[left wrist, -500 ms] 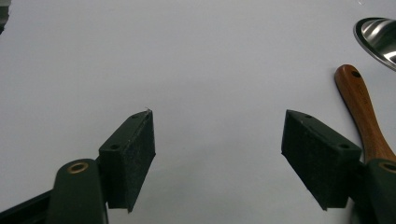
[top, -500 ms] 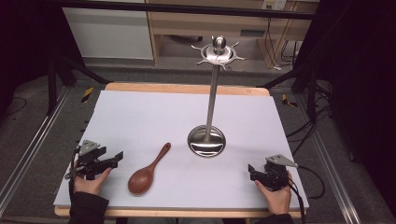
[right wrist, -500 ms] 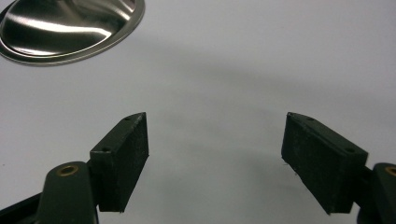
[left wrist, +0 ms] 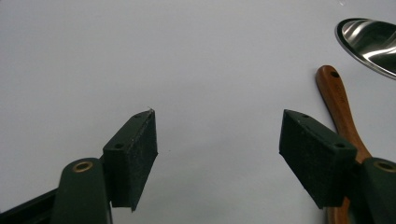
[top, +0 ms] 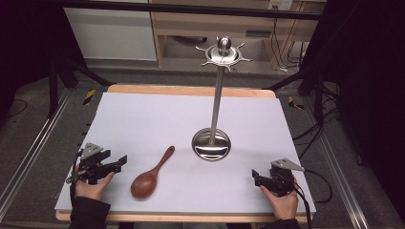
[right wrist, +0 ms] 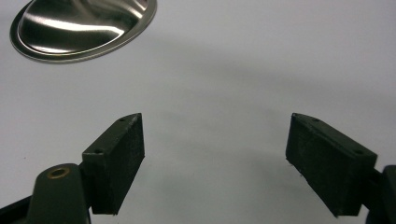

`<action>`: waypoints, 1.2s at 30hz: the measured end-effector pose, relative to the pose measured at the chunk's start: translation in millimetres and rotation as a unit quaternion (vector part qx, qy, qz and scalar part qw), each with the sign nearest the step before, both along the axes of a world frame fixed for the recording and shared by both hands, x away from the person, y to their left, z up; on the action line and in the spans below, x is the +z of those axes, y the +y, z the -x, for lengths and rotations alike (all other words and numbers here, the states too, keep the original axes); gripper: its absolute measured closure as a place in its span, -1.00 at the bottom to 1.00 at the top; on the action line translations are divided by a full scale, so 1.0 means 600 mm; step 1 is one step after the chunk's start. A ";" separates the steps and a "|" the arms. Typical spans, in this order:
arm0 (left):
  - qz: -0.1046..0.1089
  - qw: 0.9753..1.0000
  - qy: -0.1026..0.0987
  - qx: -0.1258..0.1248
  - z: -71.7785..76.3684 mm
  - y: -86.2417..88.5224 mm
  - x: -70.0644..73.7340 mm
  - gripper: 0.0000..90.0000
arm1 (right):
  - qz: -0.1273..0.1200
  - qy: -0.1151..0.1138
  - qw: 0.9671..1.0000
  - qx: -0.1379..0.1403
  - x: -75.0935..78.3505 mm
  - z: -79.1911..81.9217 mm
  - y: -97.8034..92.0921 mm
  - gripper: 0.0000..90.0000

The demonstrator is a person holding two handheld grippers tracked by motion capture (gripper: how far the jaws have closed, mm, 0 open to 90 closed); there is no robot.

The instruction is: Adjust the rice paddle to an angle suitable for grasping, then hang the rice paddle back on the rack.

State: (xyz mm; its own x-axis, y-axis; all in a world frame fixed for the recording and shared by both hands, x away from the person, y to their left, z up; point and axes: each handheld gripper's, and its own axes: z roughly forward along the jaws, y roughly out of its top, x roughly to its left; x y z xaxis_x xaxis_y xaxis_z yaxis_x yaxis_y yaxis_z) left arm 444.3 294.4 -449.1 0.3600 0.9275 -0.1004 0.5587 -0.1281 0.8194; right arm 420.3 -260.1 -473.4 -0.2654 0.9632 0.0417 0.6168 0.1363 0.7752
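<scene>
A brown wooden spoon [top: 151, 175] lies on the white table [top: 157, 119], bowl toward the front edge, handle pointing to the far right. A steel stand [top: 212, 143] with a round base, a tall pole and a hooked top [top: 223, 52] rises at the middle right. My left gripper [top: 119, 162] rests at the front left, open, just left of the spoon; the left gripper view has the spoon handle [left wrist: 337, 100] beside its right jaw and the stand's base [left wrist: 369, 42] beyond. My right gripper [top: 255, 177] is open at the front right, with the base [right wrist: 79, 28] ahead to its left.
The table's wooden rim [top: 191, 90] runs along the far side. Beyond it stand a wooden shelf unit [top: 215, 24] and cables on the floor [top: 286, 52]. Metal rails [top: 28, 148] flank the table on both sides.
</scene>
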 end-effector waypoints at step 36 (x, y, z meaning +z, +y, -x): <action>-0.020 0.997 0.000 -0.079 0.006 -0.063 0.024 -0.32 | -0.001 -0.009 1.000 0.007 0.003 0.002 0.003 -0.49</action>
